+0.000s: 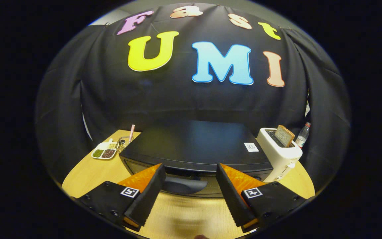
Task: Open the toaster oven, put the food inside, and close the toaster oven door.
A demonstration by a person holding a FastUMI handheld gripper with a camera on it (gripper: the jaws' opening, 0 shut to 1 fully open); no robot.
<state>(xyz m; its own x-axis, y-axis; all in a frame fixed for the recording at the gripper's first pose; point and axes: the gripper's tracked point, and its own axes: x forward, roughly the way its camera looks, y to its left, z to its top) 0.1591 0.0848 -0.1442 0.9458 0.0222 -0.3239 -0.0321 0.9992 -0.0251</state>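
Observation:
A black toaster oven (194,146) stands on the wooden table (88,172), seen from above and in front, its door shut. The door's curved handle (182,184) lies across the top front, just ahead of and between my fingers. My gripper (190,171) is open, its two fingertips spread either side of the handle's middle and touching nothing. I cannot make out the food for the oven.
A white pop-up toaster (279,154) with a slice of bread (284,135) stands right of the oven, a clear bottle (303,134) behind it. Left of the oven sit a white divided dish (104,152) of beans and a small glass with a straw (124,141).

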